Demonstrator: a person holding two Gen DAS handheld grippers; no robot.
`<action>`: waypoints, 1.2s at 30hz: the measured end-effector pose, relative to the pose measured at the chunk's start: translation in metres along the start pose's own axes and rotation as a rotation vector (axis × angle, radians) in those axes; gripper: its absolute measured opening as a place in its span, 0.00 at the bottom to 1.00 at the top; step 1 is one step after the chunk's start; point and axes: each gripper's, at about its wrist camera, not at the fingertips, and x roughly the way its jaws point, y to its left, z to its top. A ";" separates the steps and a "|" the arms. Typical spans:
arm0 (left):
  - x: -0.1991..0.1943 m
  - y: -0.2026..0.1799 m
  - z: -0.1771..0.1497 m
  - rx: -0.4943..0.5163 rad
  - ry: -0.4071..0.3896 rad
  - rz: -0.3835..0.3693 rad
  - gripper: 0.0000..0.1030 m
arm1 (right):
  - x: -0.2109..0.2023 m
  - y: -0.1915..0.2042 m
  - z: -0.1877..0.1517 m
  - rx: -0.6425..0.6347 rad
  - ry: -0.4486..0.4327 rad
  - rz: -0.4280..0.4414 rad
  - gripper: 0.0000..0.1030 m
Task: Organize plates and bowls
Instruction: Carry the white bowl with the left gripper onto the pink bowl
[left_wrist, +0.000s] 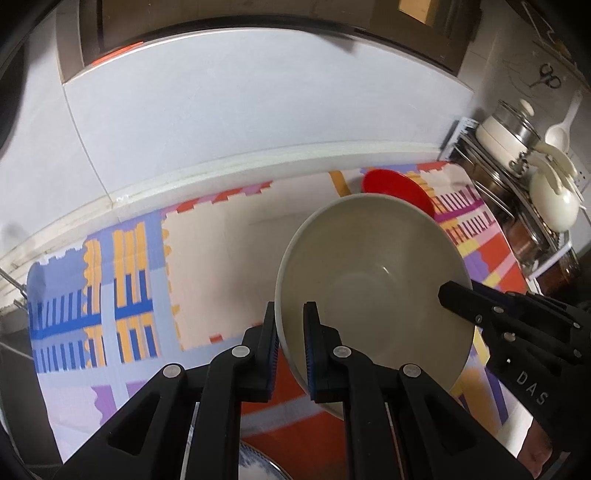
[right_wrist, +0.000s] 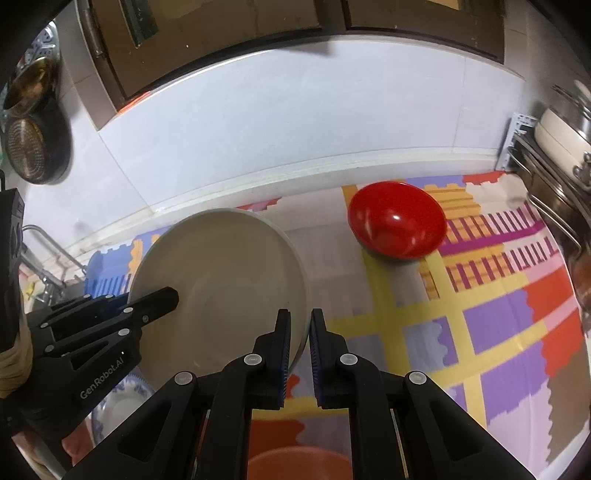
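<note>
A large grey-beige bowl (left_wrist: 369, 266) (right_wrist: 221, 266) hangs tilted above the colourful mat, held by both grippers. My left gripper (left_wrist: 290, 308) is shut on its left rim, one pad inside the wall and one outside. My right gripper (right_wrist: 301, 314) is shut on the opposite rim in the same way. Each wrist view also shows the other gripper reaching over the rim: the right gripper (left_wrist: 448, 293) and the left gripper (right_wrist: 170, 295). A red bowl (left_wrist: 397, 190) (right_wrist: 397, 225) sits on the mat near the back wall, beyond the grey bowl.
A blue-and-white patterned plate (right_wrist: 118, 402) (left_wrist: 255, 465) lies below the grippers, and an orange dish (right_wrist: 299, 461) is at the near edge. A metal rack with cream pots and lids (left_wrist: 524, 155) (right_wrist: 561, 136) stands at the right. A white tiled wall (left_wrist: 258, 110) backs the counter.
</note>
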 end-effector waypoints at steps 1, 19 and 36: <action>-0.003 -0.003 -0.004 0.003 -0.001 -0.005 0.12 | -0.005 -0.001 -0.003 0.000 -0.003 -0.004 0.11; -0.026 -0.047 -0.058 0.049 0.034 -0.045 0.14 | -0.056 -0.021 -0.067 0.043 -0.001 -0.042 0.11; -0.010 -0.074 -0.109 0.063 0.158 -0.068 0.14 | -0.058 -0.045 -0.117 0.067 0.085 -0.049 0.12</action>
